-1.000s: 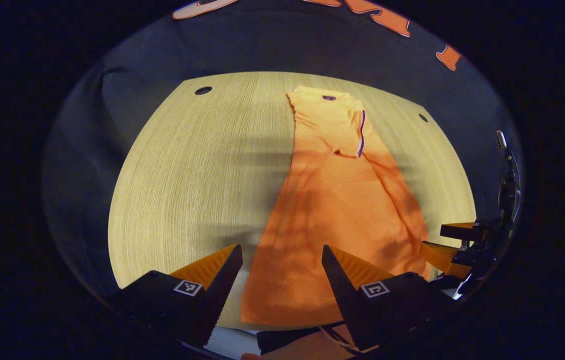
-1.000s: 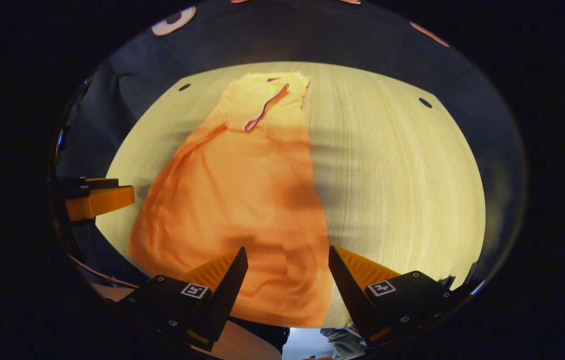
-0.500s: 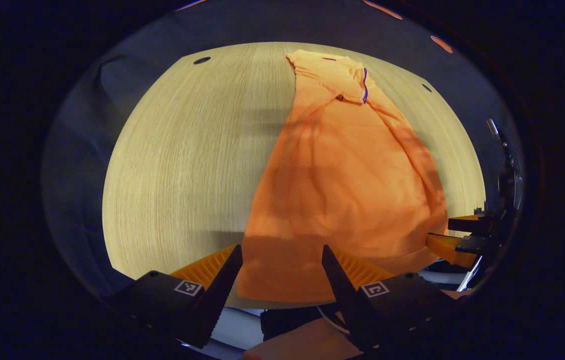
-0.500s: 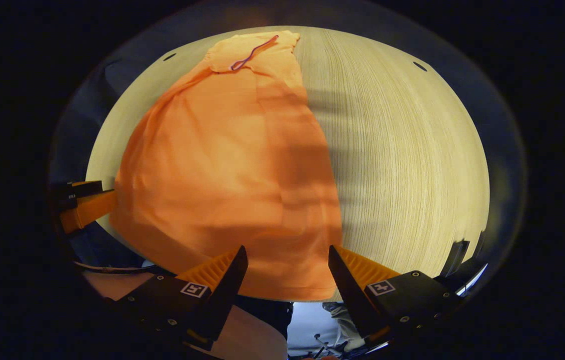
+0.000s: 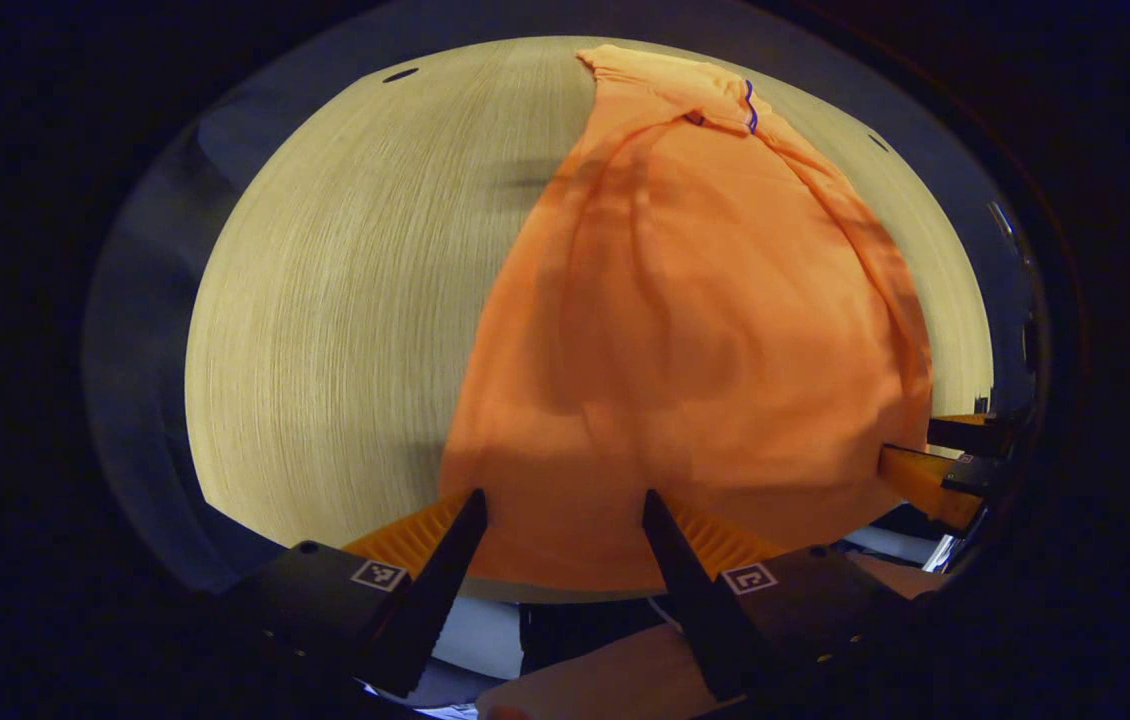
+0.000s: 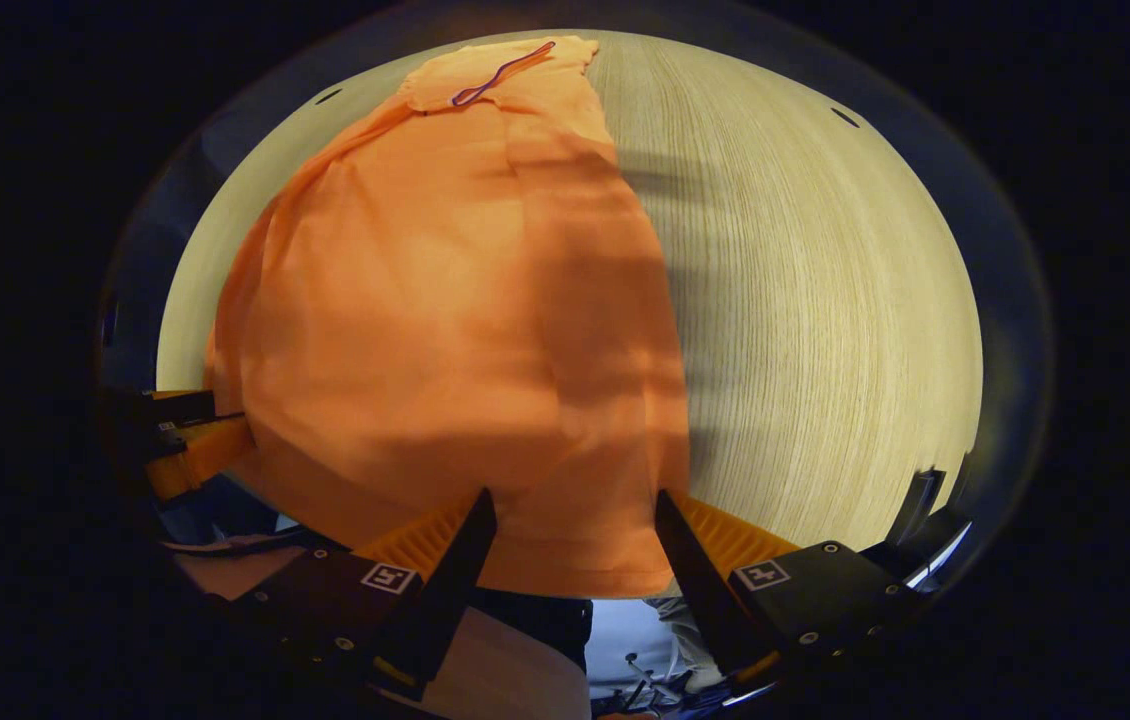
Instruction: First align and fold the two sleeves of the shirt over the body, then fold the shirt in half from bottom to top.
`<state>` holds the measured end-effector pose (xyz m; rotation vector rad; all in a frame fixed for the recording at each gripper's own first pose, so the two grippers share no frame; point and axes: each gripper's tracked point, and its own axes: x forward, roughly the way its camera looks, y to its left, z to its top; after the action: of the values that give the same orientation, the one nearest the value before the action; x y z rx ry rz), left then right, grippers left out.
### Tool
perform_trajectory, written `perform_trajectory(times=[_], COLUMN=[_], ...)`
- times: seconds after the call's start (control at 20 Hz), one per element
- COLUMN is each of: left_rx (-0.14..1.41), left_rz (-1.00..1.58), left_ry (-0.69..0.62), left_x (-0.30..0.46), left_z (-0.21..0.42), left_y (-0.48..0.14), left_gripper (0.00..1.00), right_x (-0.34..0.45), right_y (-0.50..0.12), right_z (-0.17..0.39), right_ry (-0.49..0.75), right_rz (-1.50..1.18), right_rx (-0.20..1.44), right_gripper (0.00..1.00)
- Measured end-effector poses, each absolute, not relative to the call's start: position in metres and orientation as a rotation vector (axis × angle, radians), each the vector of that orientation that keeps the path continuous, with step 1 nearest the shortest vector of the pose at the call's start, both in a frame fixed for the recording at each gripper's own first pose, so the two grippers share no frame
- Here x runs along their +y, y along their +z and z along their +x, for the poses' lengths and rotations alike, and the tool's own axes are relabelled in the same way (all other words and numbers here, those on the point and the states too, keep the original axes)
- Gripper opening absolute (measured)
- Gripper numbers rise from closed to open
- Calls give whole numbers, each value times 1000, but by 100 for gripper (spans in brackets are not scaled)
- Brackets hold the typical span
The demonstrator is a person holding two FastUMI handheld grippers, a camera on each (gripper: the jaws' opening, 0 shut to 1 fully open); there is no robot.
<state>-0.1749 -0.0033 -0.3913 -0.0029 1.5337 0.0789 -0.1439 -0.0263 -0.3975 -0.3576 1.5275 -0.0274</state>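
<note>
Shirt (image 5: 685, 330) flat on the desk (image 5: 345, 300), collar at the far edge, hem at the near edge. Left gripper (image 5: 561, 520) over the hem's left part — right gripper (image 6: 570, 520) over its right part, both wide apart from cloth.

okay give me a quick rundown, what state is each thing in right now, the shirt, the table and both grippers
Shirt: orange, lying flat on the table, sleeves already folded in so it forms a long narrow strip, collar at the far end, not yet folded in half.
Table: wooden, bare beside the shirt.
Left gripper: open, poised over the shirt's near hem, holding nothing.
Right gripper: open, poised over the near hem, holding nothing.
</note>
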Motion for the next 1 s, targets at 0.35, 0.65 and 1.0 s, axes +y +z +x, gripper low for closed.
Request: perform_trajectory(times=[0.35,0.65,1.0], left_rx=[1517,1508,1472], left_rz=[-13,-16,-115], left_ry=[92,83,56], left_x=[-3,-7,-15], left_z=[-177,-176,-173], left_y=[-392,-391,-390], left_gripper=[99,59,4], right_x=[-26,-24,-9], right_y=[-397,-397,-397], right_z=[-143,-148,-151], right_ry=[-29,0,51], right_rz=[-353,-342,-192], right_rx=[1532,1512,1517], right_gripper=[99,67,8])
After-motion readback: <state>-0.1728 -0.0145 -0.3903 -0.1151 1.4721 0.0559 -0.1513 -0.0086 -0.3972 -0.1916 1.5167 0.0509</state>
